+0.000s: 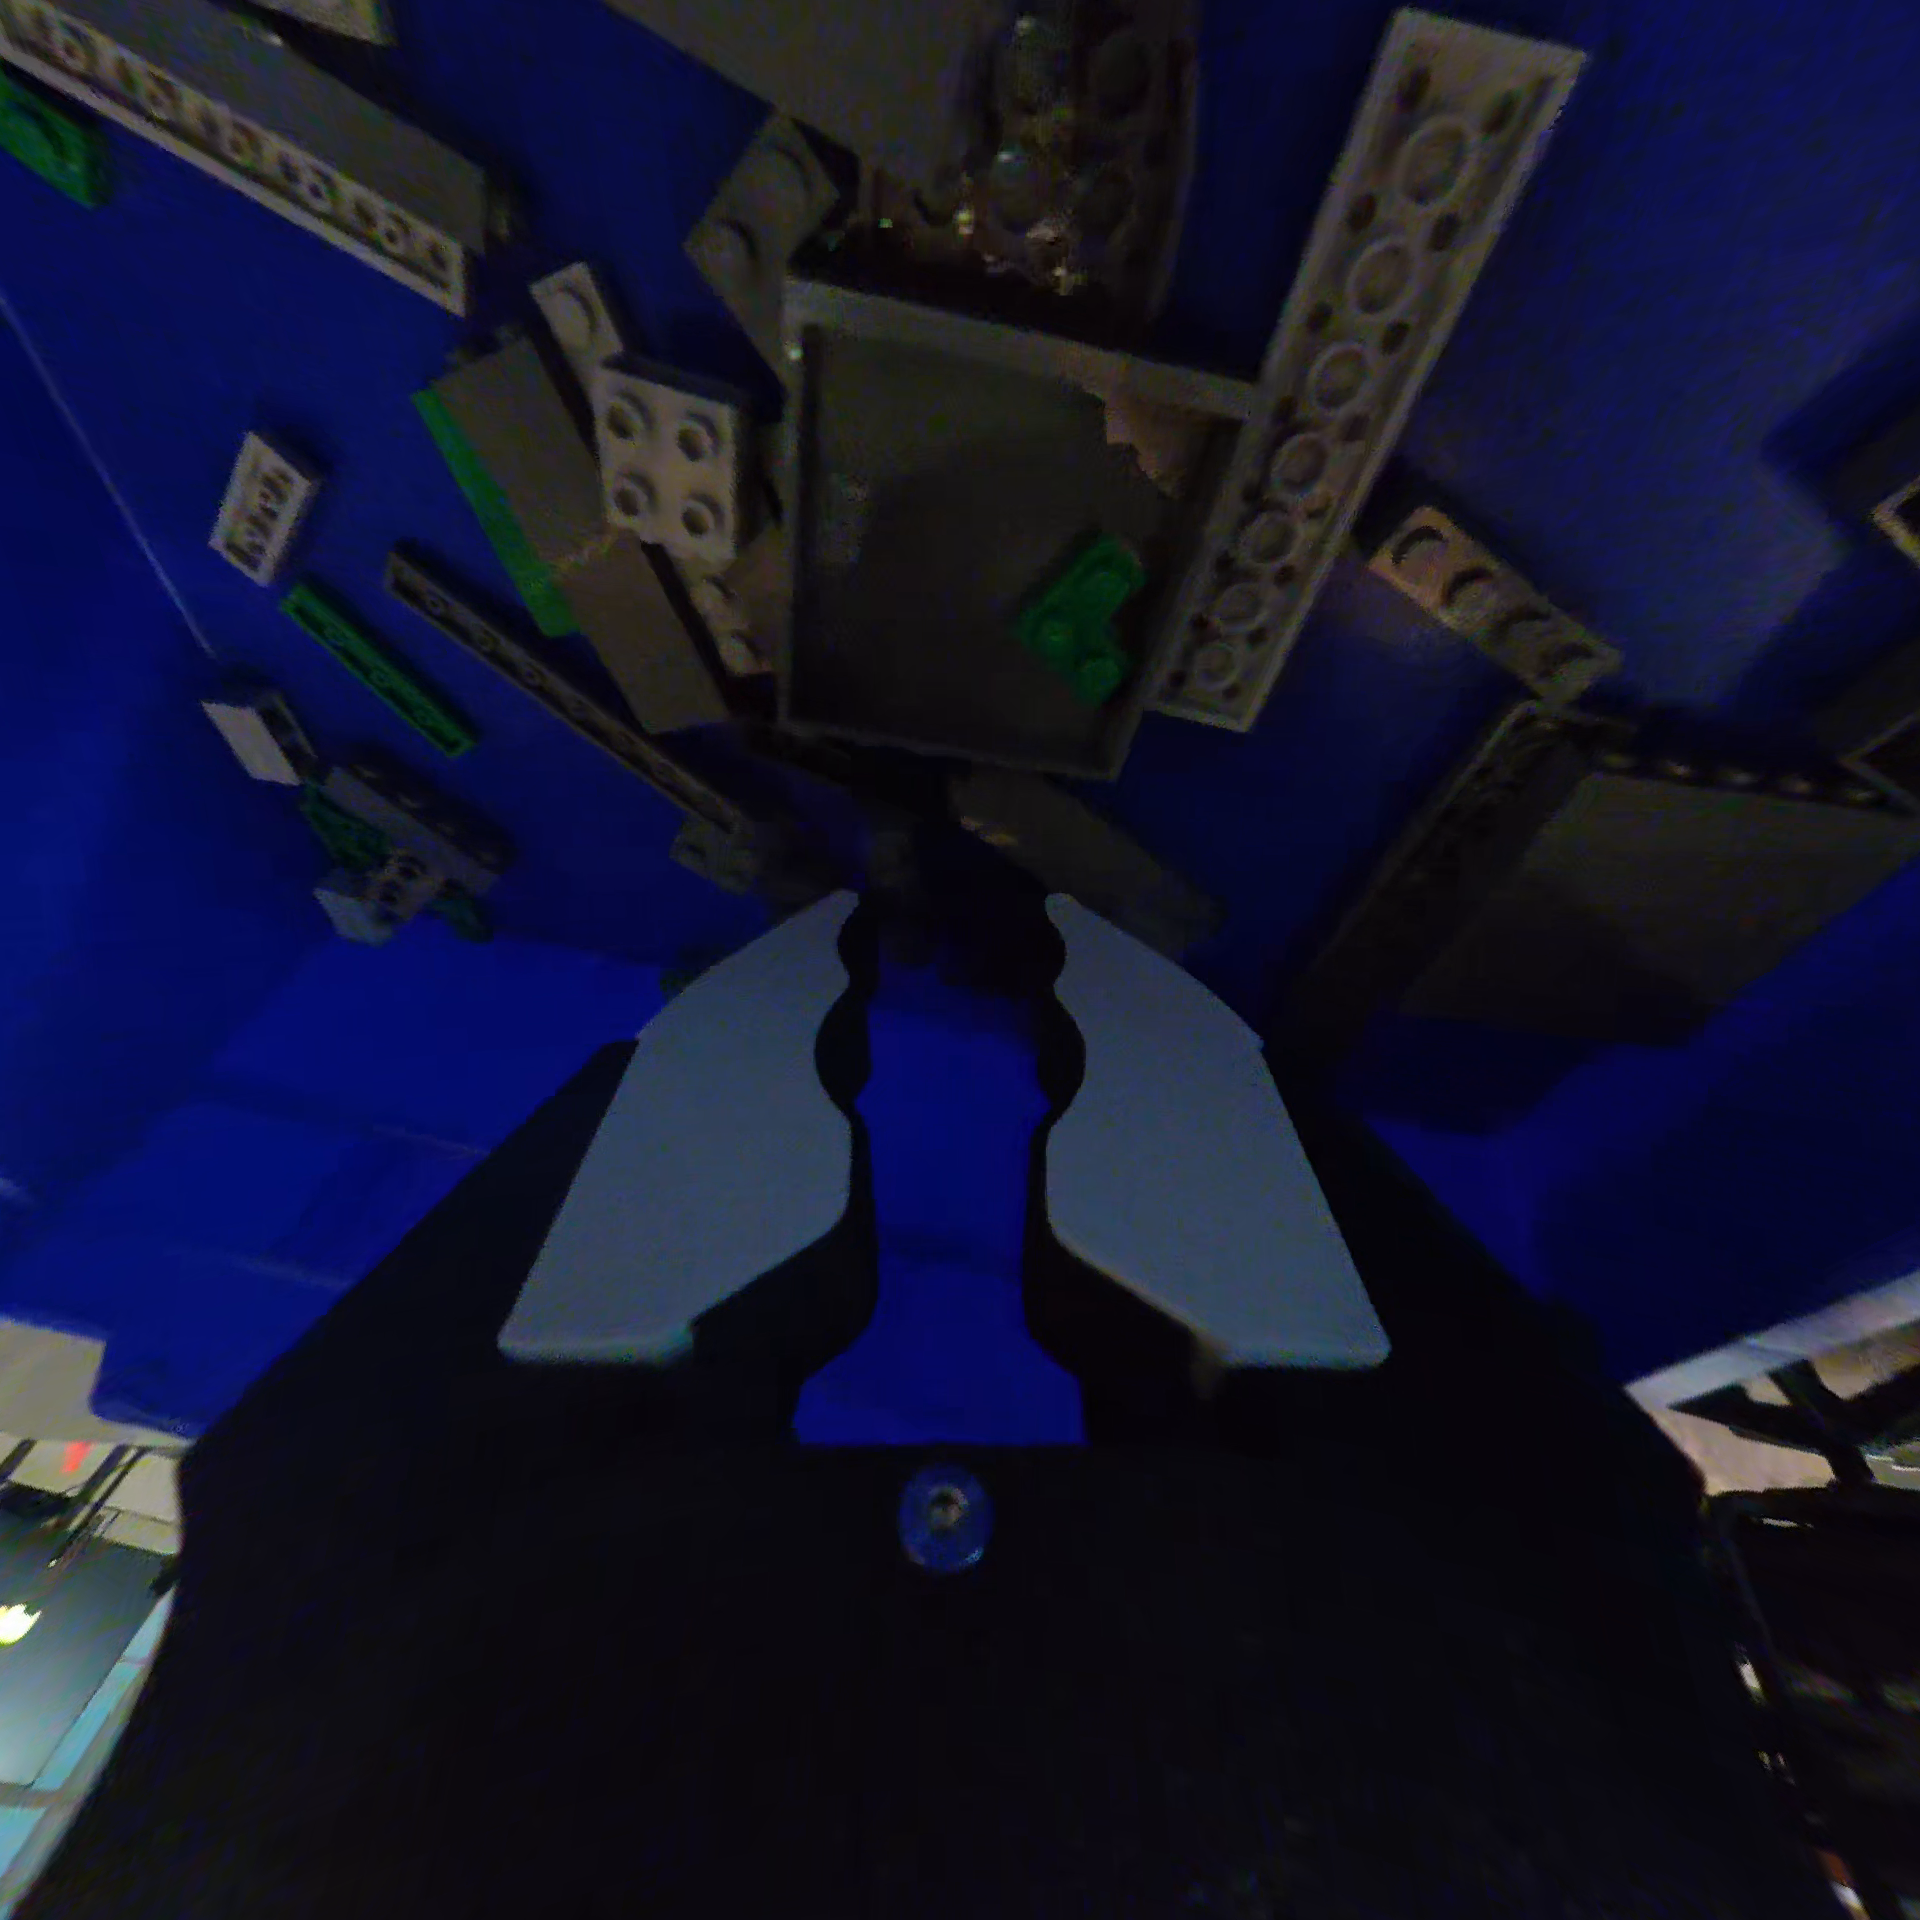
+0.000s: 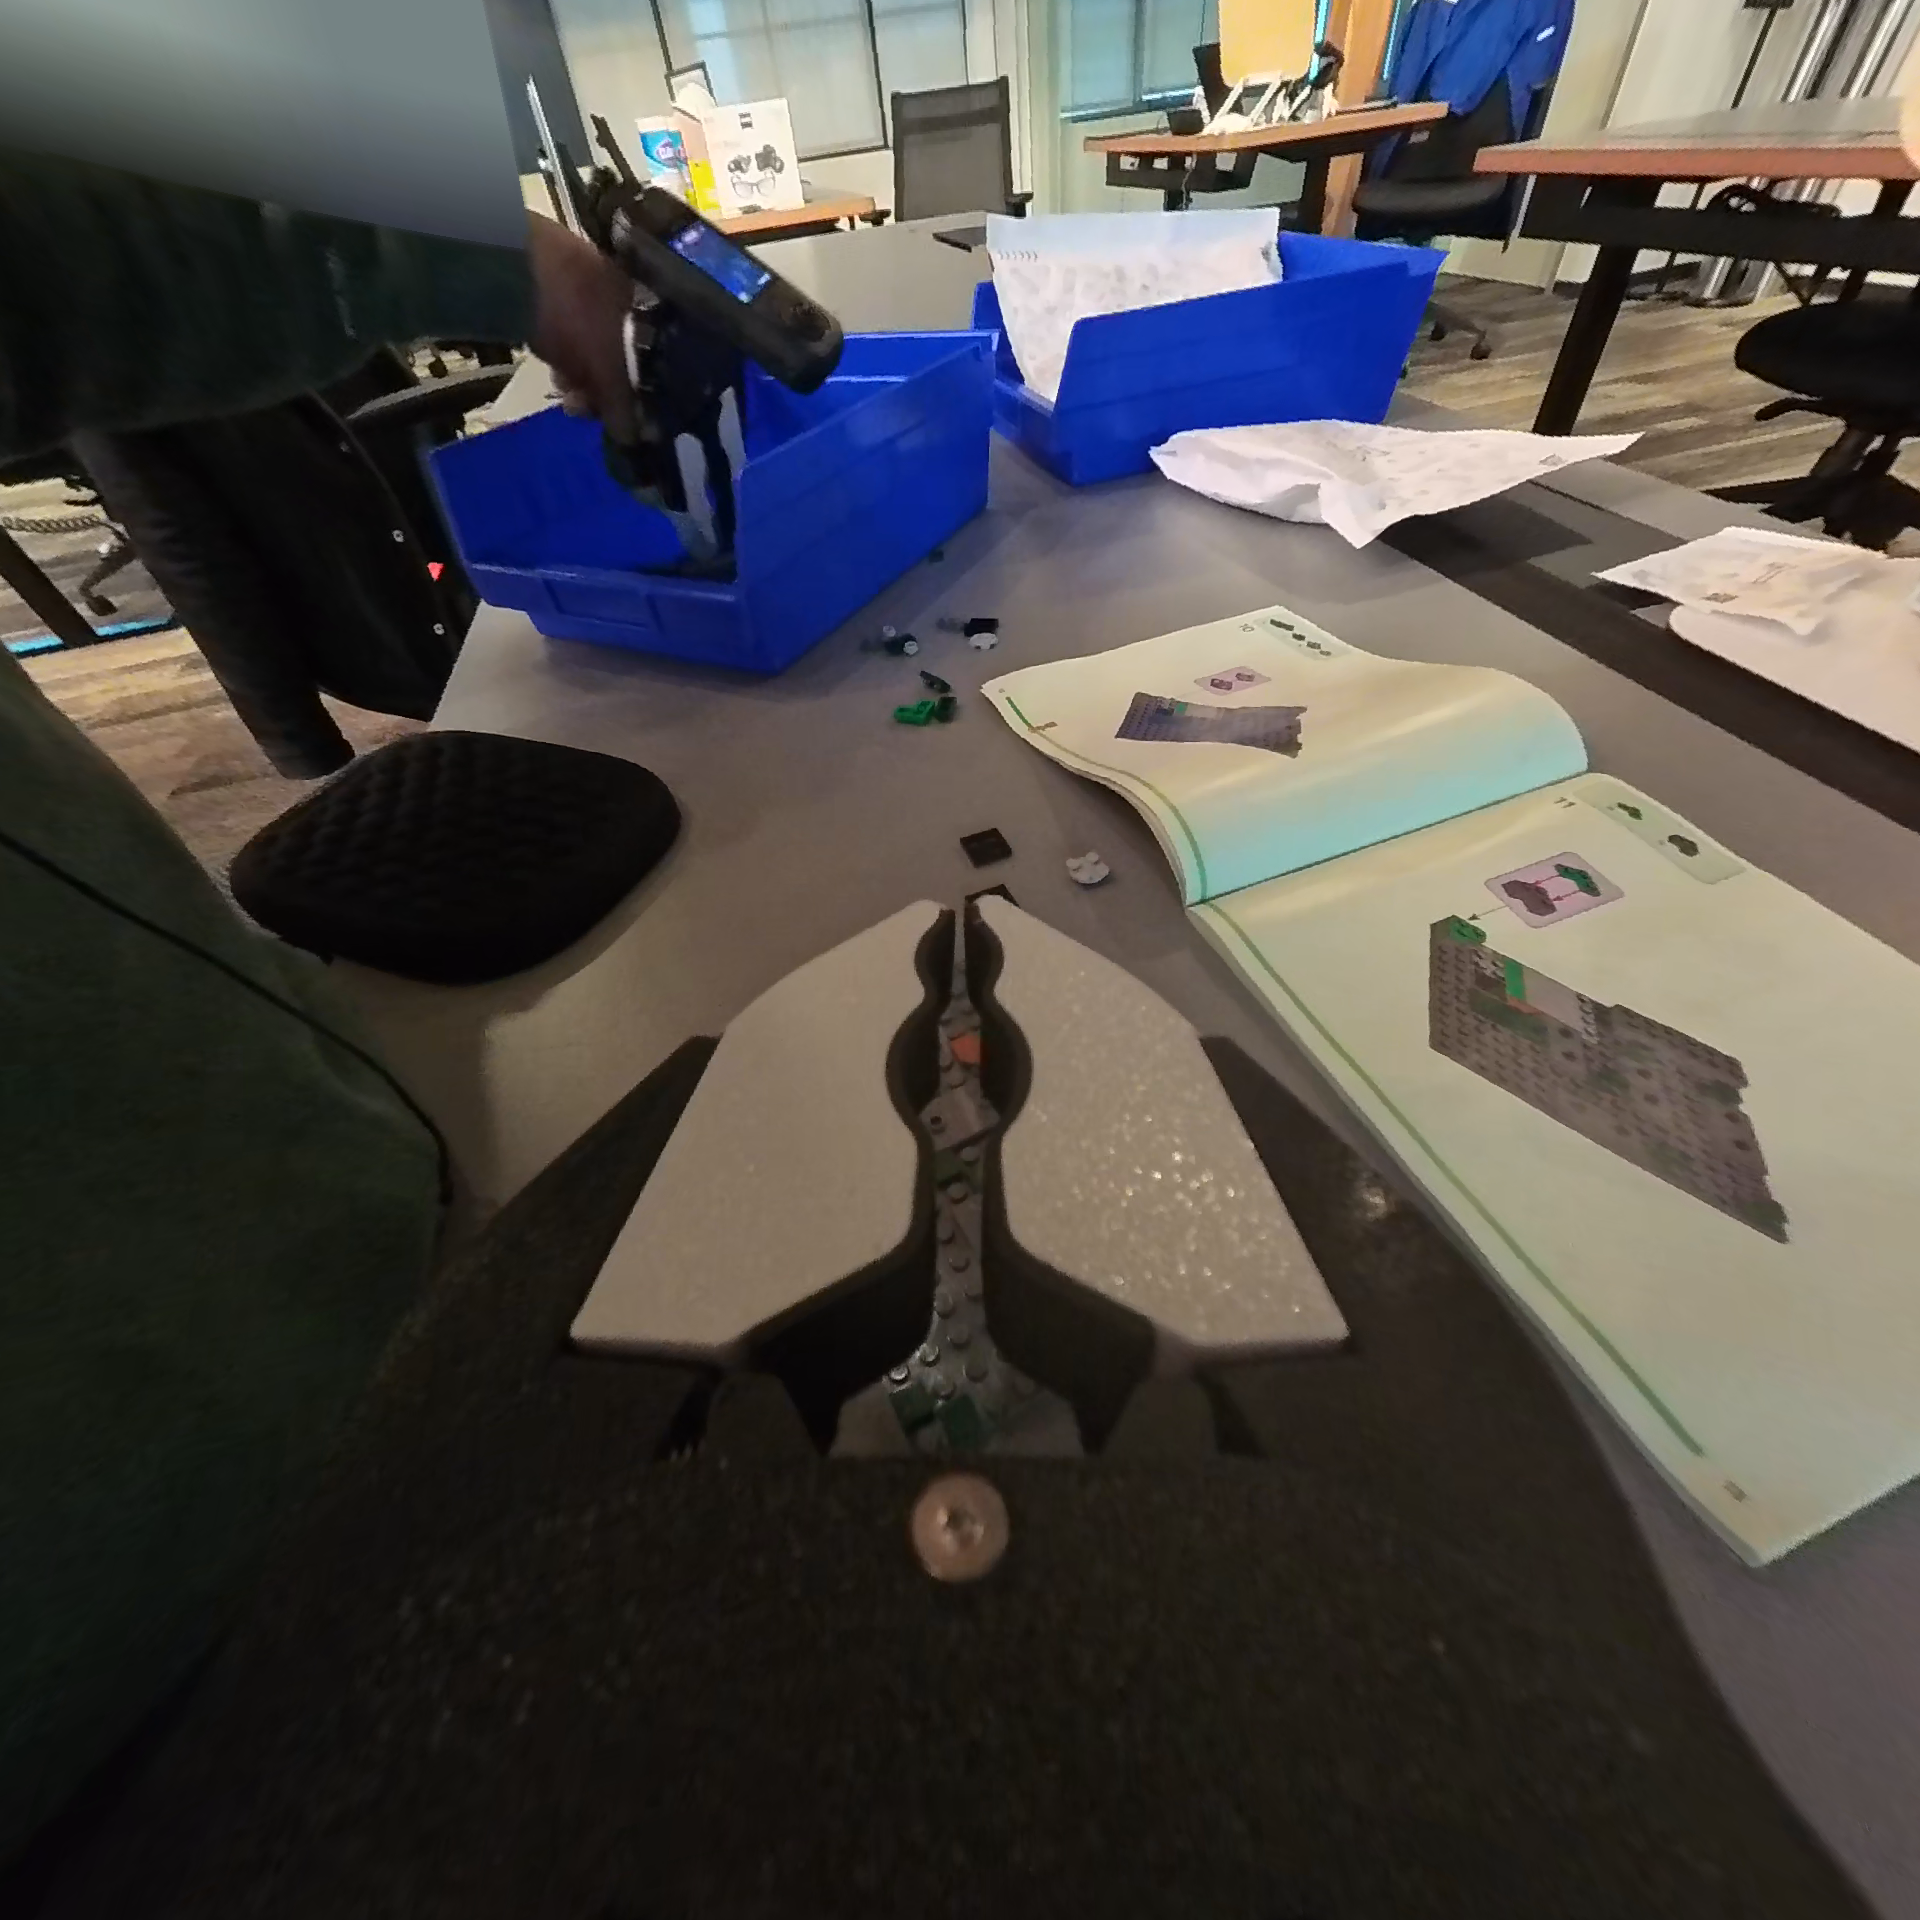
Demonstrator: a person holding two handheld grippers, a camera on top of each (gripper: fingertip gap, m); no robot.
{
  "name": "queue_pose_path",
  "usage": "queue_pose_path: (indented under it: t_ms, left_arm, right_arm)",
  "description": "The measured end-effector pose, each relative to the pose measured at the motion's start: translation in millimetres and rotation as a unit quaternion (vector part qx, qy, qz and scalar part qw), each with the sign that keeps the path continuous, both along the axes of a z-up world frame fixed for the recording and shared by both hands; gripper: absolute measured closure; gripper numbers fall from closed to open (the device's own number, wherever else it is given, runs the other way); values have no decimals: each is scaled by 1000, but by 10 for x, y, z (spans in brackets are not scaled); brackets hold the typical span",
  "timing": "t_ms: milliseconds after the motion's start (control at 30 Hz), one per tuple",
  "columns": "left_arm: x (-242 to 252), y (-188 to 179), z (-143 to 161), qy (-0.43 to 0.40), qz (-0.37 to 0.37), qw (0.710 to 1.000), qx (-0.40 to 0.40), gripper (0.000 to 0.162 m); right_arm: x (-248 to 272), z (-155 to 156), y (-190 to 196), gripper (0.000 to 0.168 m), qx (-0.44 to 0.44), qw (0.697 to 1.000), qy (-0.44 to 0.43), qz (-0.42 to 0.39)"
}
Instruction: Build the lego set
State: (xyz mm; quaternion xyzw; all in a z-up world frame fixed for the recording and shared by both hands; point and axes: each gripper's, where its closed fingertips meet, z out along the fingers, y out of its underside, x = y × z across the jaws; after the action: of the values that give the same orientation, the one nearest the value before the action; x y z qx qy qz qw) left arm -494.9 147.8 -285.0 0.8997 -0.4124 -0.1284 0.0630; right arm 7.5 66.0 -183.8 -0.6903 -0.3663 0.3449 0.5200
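Reaching into the blue bin, the left gripper hangs parted over loose grey and green plates, grasping nothing. The right gripper clamps the part-built grey Lego slab edge-on above the table. The open instruction booklet suggests early steps; most building seems left.

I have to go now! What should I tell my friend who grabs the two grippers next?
Left gripper: open, down inside the near blue bin, over loose grey plates and a small green corner piece; it holds nothing.
Right gripper: shut on the partly built grey Lego plate, held above the table.
The instruction booklet lies open to its right; a few small pieces sit beside the bin.
Left to do: pick the next piece and press it on. Most of the build remains.
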Motion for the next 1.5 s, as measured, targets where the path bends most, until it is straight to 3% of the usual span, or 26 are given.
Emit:
queue_pose_path:
  t_ms: [367,667,967,1000,1200,1300,1400,1500]
  left_arm:
    - [-72,-186,42,-23,83,995,-39,131]
    - [67,-127,-18,-49,-26,997,-46,131]
    - [77,-107,-52,-53,-79,993,-65,139]
    - [72,-108,-52,-53,-80,993,-66,145]
    - [96,-116,-27,-61,-91,992,-64,146]
    - [147,-41,127,-83,-89,992,-25,145]
    - [453,59,473,-168,-96,980,49,146]
    - [1140,12,963,-323,-133,929,123,146]
  right_arm:
    - [22,49,-16,167,5,1000,6,1]
    - [31,47,-17,167,5,1000,6,1]
    - [23,6,-15,167,-1,1000,2,3]
    - [26,8,-15,167,0,1000,2,2]
    - [32,53,-10,167,5,1000,4,1]
    - [24,95,-15,167,7,1000,4,0]
    - [2,153,-37,167,9,1000,2,1]
    - [-45,191,-71,167,10,1000,0,3]
